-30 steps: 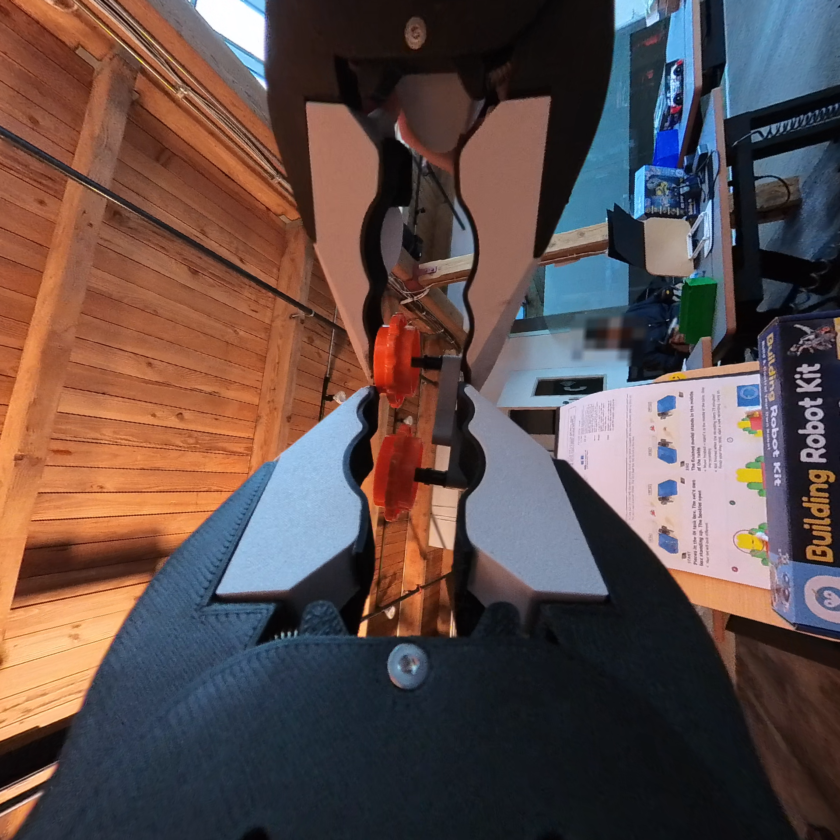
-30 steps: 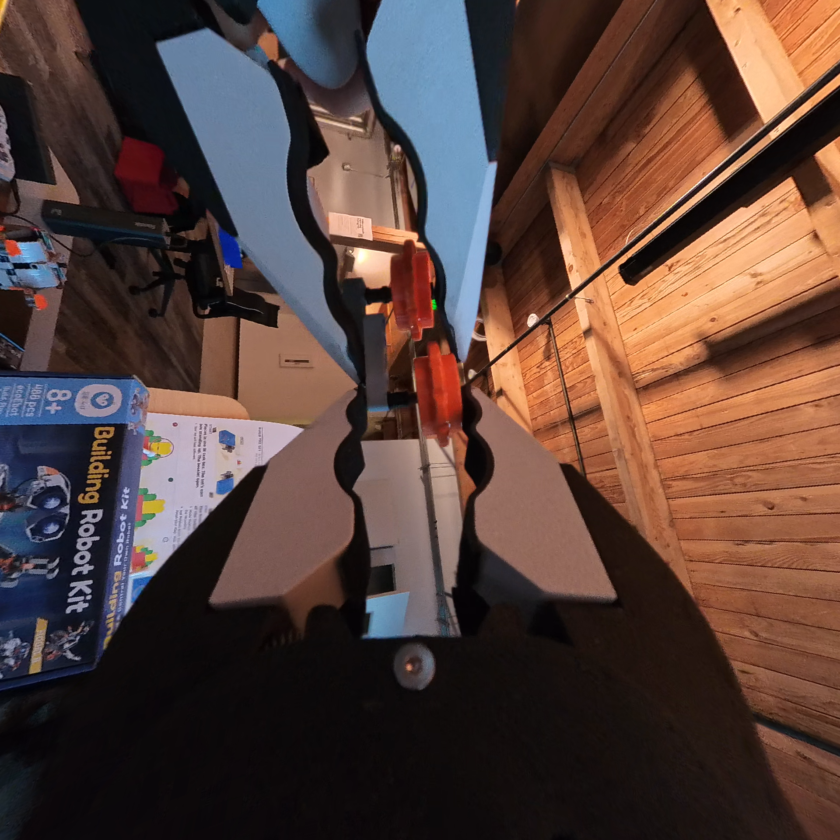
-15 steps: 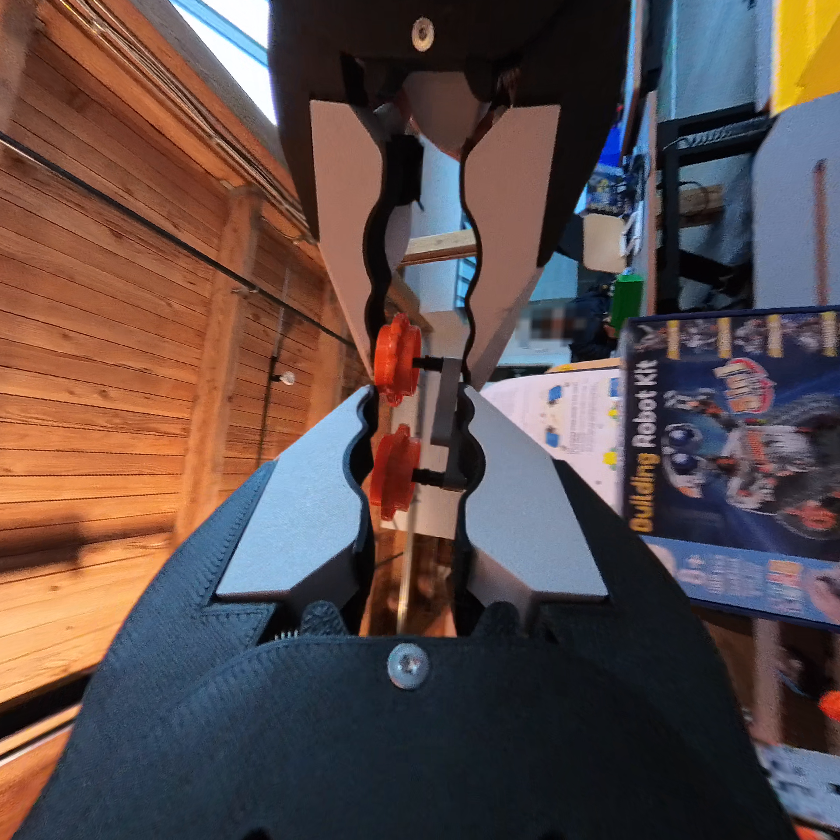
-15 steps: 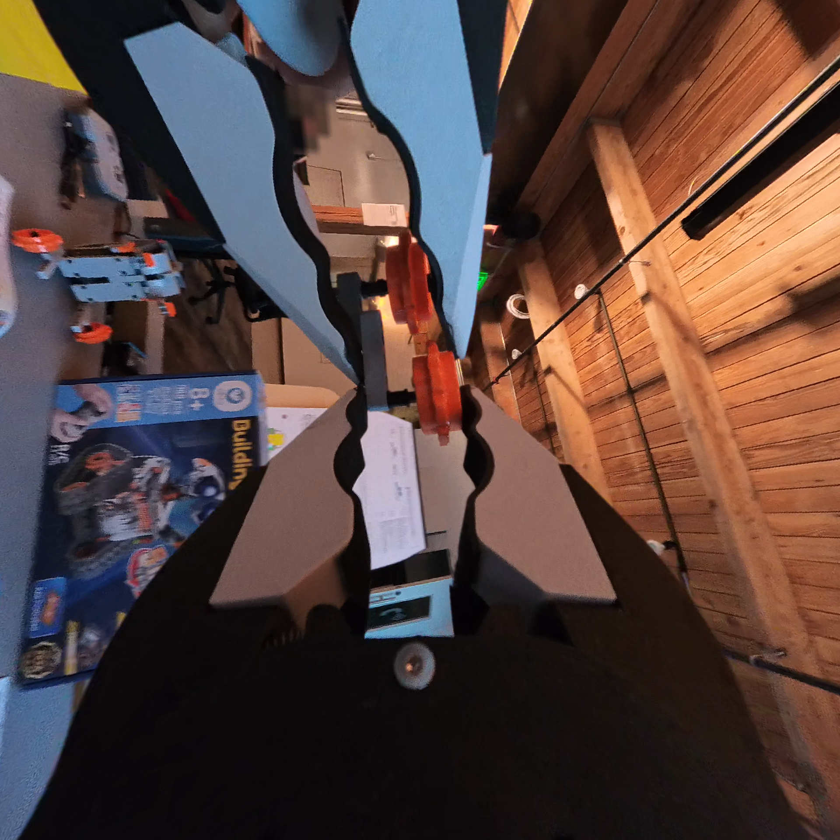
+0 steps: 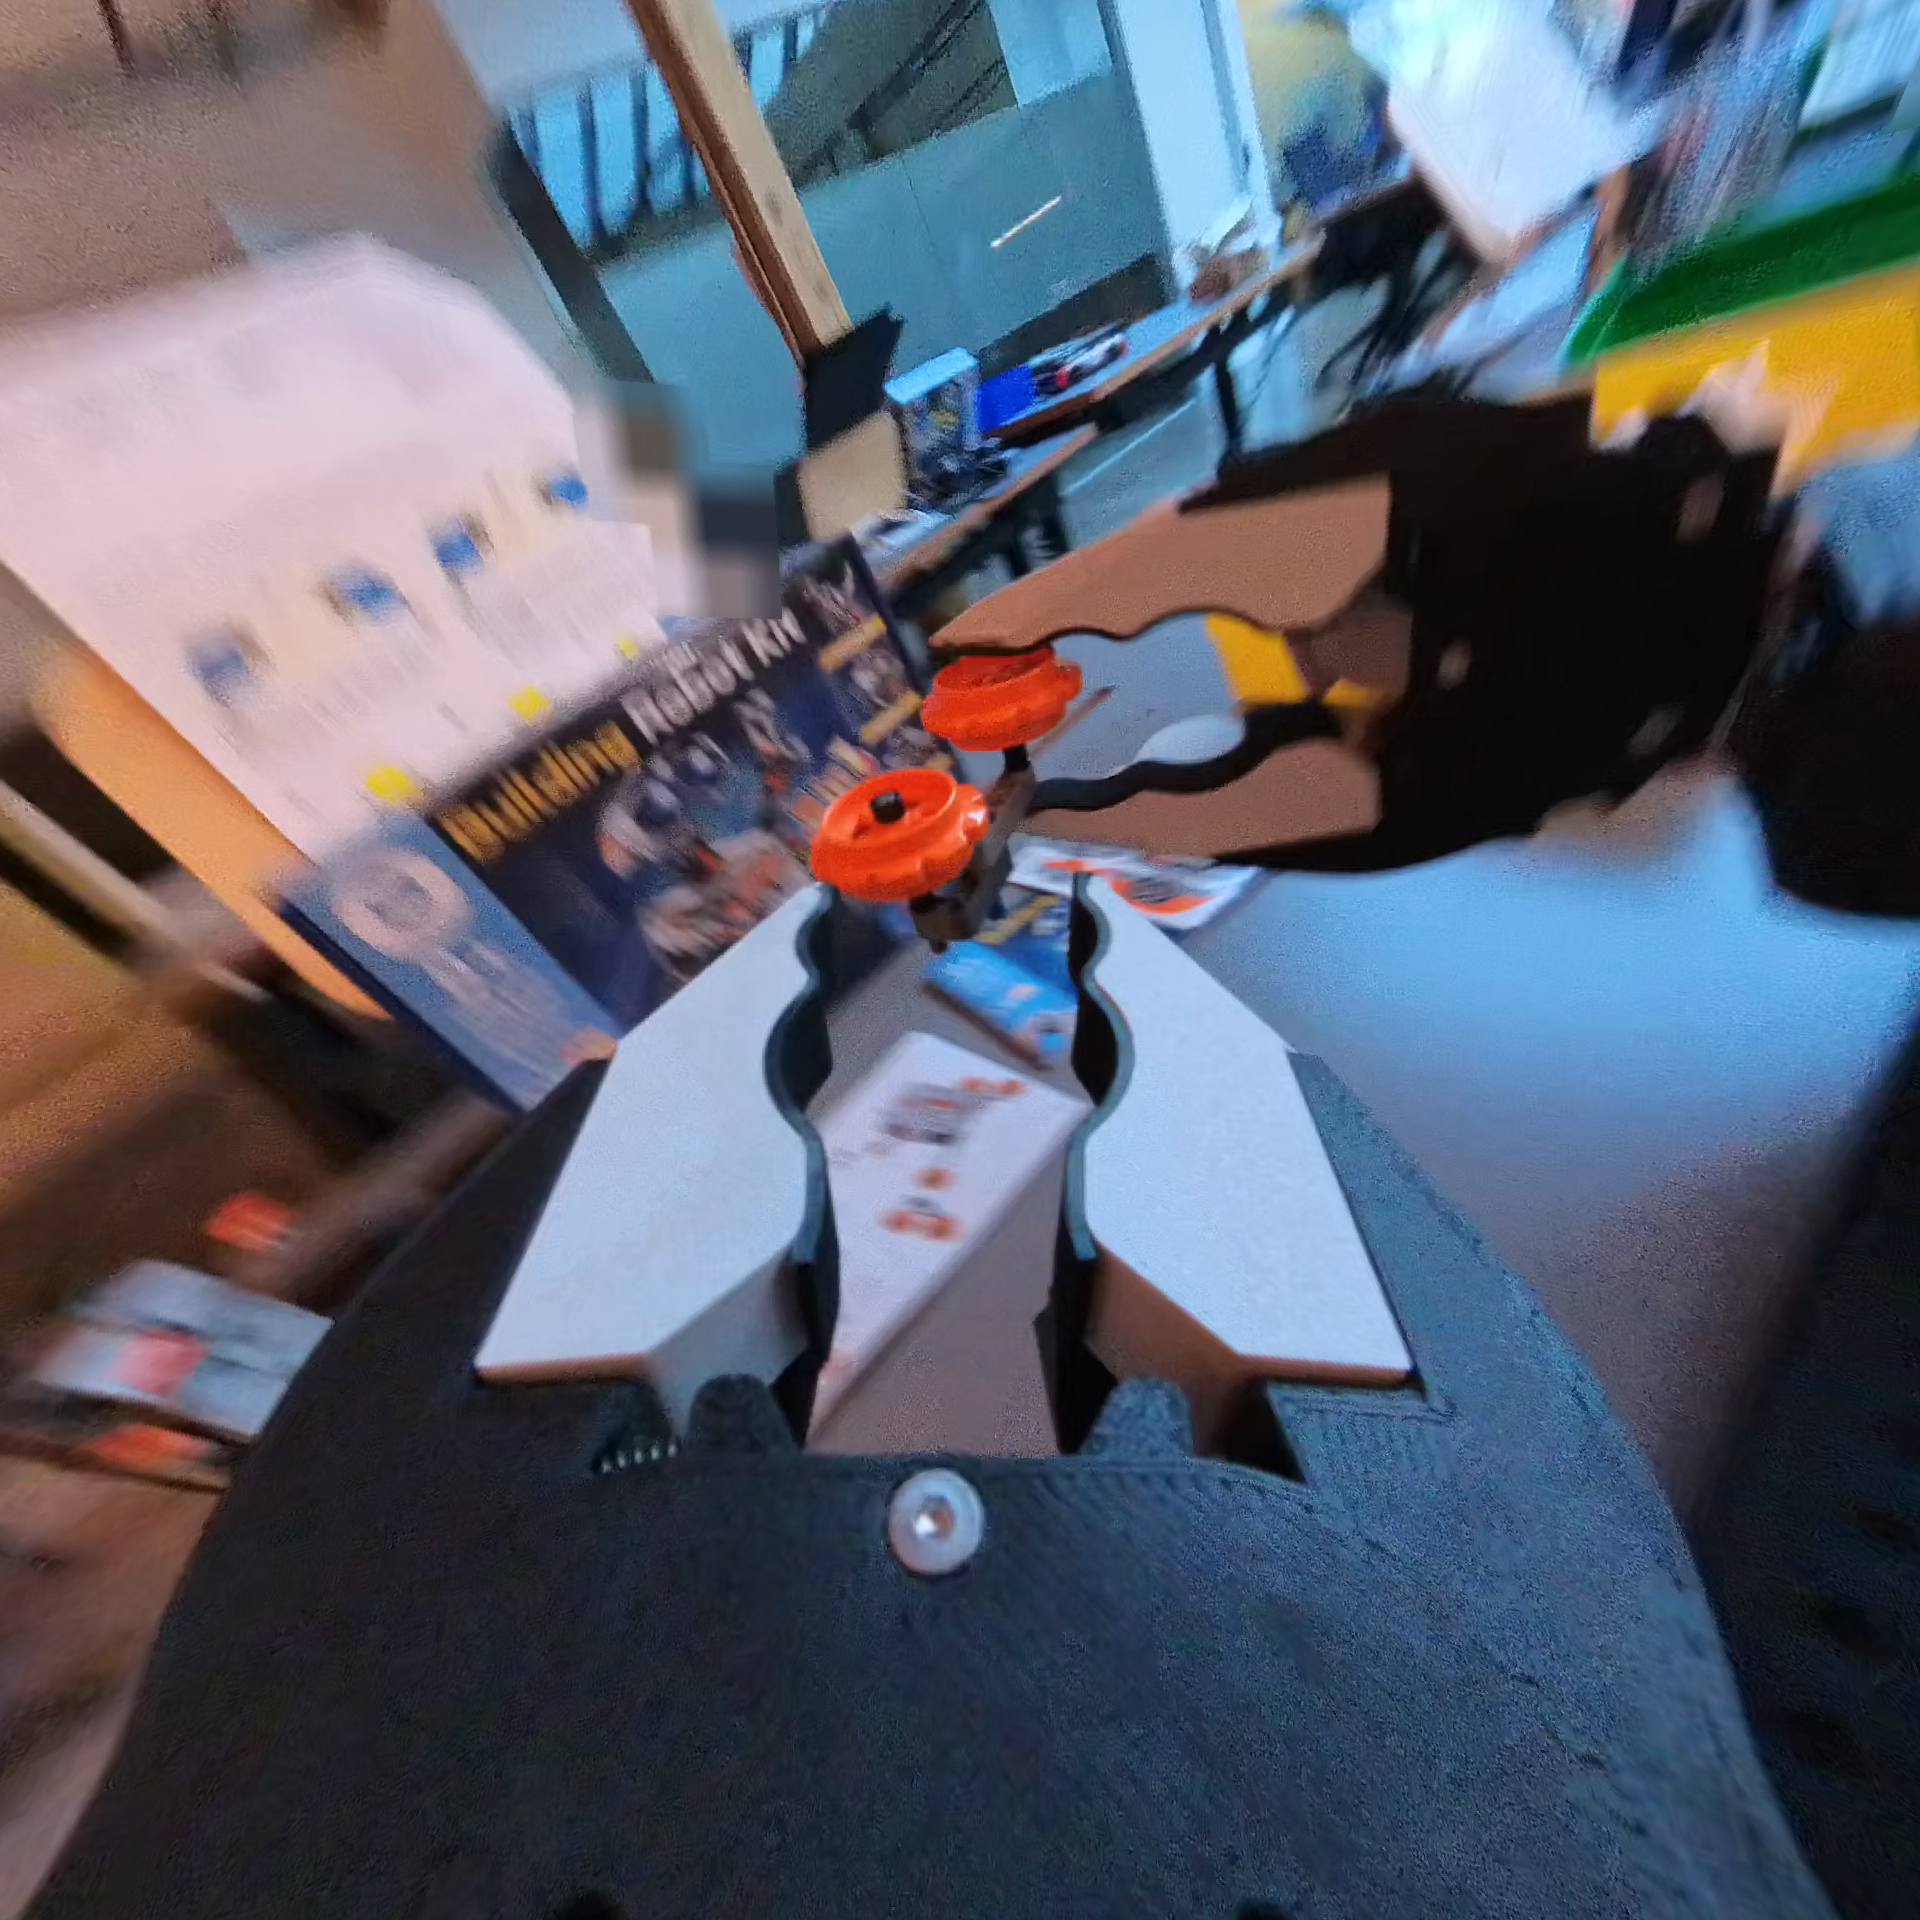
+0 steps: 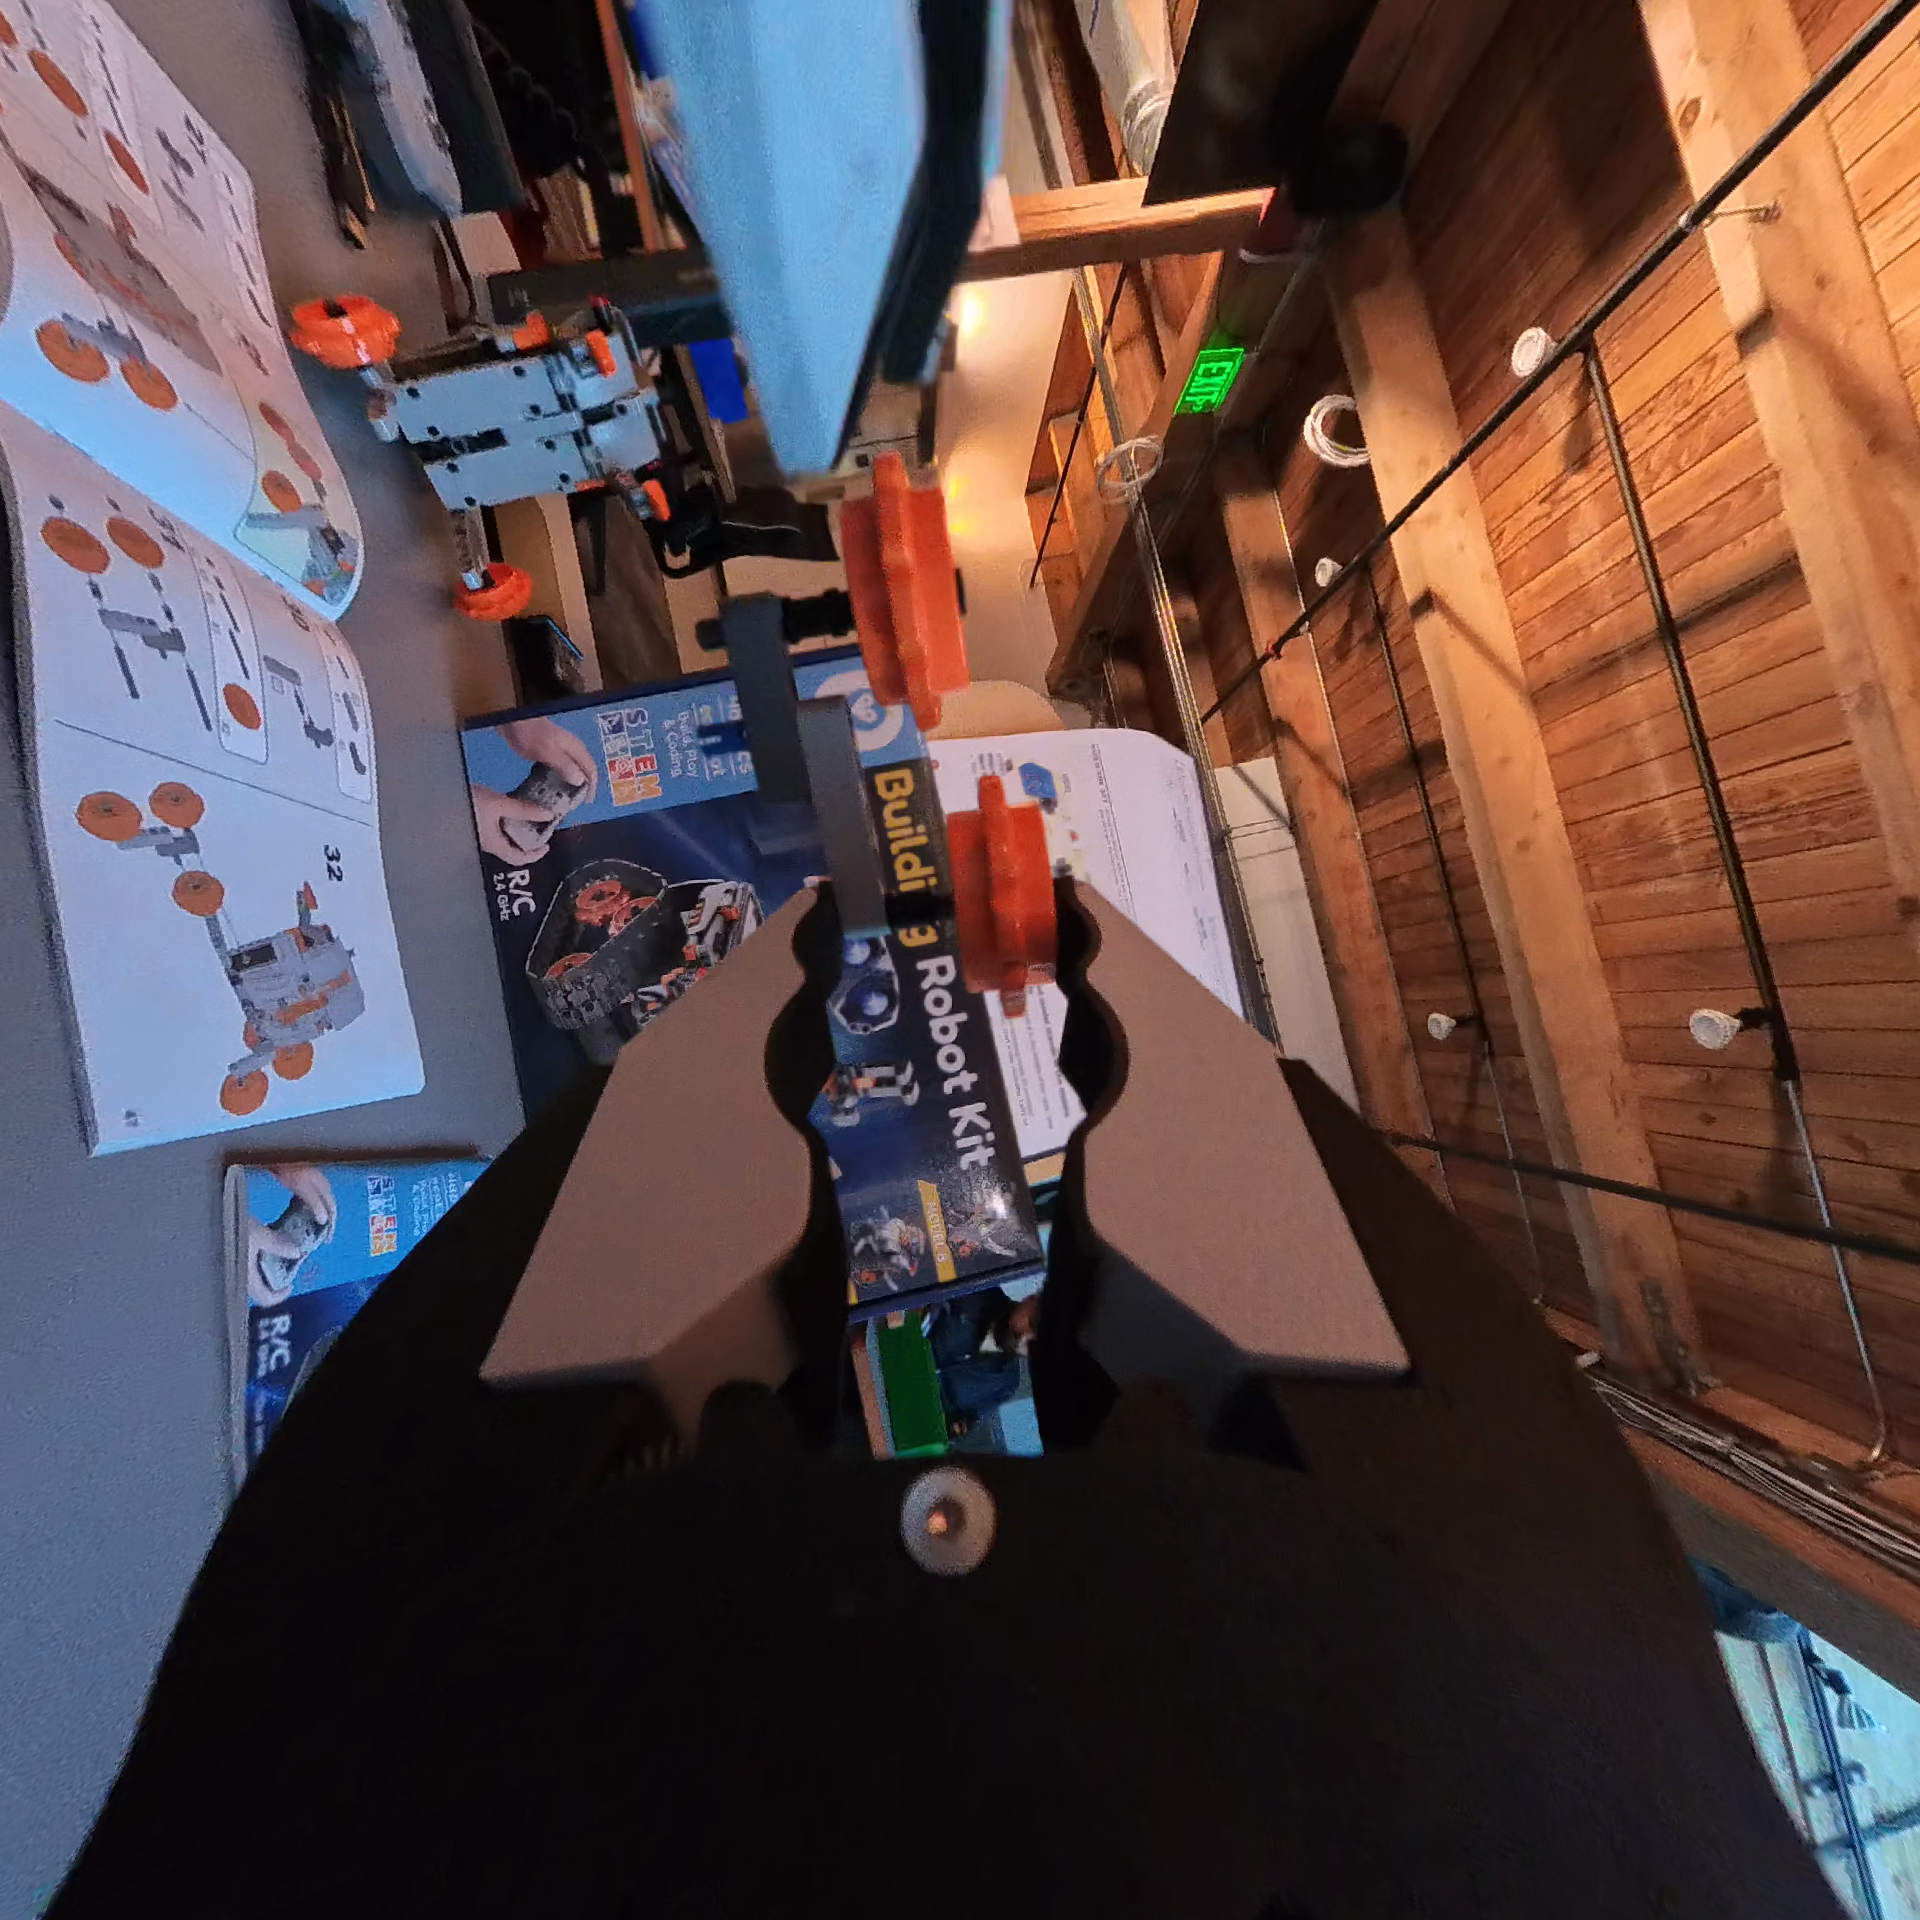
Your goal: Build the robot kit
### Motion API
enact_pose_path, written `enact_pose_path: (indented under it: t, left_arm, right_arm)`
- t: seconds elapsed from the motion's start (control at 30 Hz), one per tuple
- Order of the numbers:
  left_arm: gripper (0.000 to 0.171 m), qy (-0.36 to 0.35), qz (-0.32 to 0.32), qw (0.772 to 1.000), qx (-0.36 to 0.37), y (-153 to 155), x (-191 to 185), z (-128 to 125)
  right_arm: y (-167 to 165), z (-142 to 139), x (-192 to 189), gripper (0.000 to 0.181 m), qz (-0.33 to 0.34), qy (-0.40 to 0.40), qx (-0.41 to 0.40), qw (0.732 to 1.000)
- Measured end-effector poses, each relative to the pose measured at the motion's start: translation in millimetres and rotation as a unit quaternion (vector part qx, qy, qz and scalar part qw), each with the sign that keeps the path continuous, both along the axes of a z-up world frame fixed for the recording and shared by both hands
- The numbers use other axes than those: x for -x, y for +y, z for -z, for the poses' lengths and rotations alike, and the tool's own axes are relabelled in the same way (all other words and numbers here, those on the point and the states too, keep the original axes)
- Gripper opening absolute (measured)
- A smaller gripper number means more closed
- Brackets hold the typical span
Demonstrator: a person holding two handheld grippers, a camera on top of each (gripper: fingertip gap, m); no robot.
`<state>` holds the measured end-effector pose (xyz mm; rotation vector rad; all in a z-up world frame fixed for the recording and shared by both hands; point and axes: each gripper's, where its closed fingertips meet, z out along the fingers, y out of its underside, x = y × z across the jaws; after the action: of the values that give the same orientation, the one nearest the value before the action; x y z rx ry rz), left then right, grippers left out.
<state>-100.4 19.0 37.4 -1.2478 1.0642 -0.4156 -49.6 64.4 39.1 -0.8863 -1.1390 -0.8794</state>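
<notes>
A small assembly of two orange wheels (image 5: 899,831) on black axles and a grey beam hangs in the air between both grippers. My right gripper (image 6: 945,899) is shut on it, with one orange wheel (image 6: 997,883) against one finger and the grey beam (image 6: 842,831) against the other. In the left wrist view it (image 5: 987,717) reaches in from the right. My left gripper (image 5: 951,899) is open. The nearer wheel and the beam end sit just past its tips, with gaps on both sides. One of its fingers (image 6: 810,208) shows edge-on by the farther wheel (image 6: 904,582).
A dark blue kit box (image 6: 935,1091) stands on the grey table (image 5: 1507,1039). An open instruction booklet (image 6: 208,831), a smaller blue booklet (image 6: 312,1247) and a part-built grey and orange model (image 6: 520,416) lie nearby. A wooden wall (image 6: 1558,727) is behind. One gripper's finger ends stand about 7 centimeters off the other's.
My left gripper has come off the wheel and beam and turned about a quarter turn; its view swung from the wooden wall to the table, blurred. My right gripper keeps its hold.
</notes>
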Motion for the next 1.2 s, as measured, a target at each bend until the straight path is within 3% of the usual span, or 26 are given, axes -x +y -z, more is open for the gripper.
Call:
enact_pose_path:
  t: [0.1, 0.2, 0.3, 0.4, 0.6, 0.67, 0.8, 1.03, 1.2]
  left_arm:
    - [0.058, -0.105, 0.025, 0.979, 0.174, 19.1, 19.3, 0.7]
    - [0.051, -0.172, 0.108, 0.941, 0.270, 36.0, 36.6, -13.5]
    - [0.065, -0.156, 0.235, 0.851, 0.443, 44.1, 29.1, -5.4]
    - [0.059, -0.154, 0.315, 0.761, 0.545, 46.3, 11.2, 3.6]
    - [0.052, -0.125, 0.371, 0.676, 0.624, 21.4, -20.8, 39.6]
    - [0.048, -0.129, 0.363, 0.658, 0.647, 19.5, -25.0, 53.1]
    - [0.046, -0.157, 0.334, 0.586, 0.722, 19.8, -22.9, 73.9]
    - [0.044, -0.205, 0.283, 0.500, 0.793, 29.4, -19.1, 97.0]
    - [0.038, -0.219, 0.277, 0.468, 0.810, 33.5, -15.3, 102.3]
  right_arm:
    - [4.4, 11.9, 7.3, 0.040, -0.010, -0.021, -0.010, 1.000]
    - [0.9, 24.0, 20.3, 0.040, -0.050, -0.056, -0.023, 0.997]
    - [-2.0, 30.7, 29.0, 0.040, -0.091, -0.069, -0.021, 0.993]
    - [-5.6, 31.4, 38.2, 0.040, -0.121, -0.085, -0.031, 0.989]
    - [-8.2, 42.7, 45.3, 0.040, -0.137, -0.083, -0.027, 0.987]
    - [-8.6, 53.3, 46.2, 0.040, -0.142, -0.083, -0.013, 0.986]
    - [-11.5, 75.0, 49.3, 0.039, -0.151, -0.078, 0.020, 0.985]
    - [-1.9, 97.8, 50.5, 0.040, -0.140, -0.028, 0.118, 0.983]
    - [-2.1, 98.1, 49.1, 0.046, -0.134, -0.013, 0.139, 0.981]
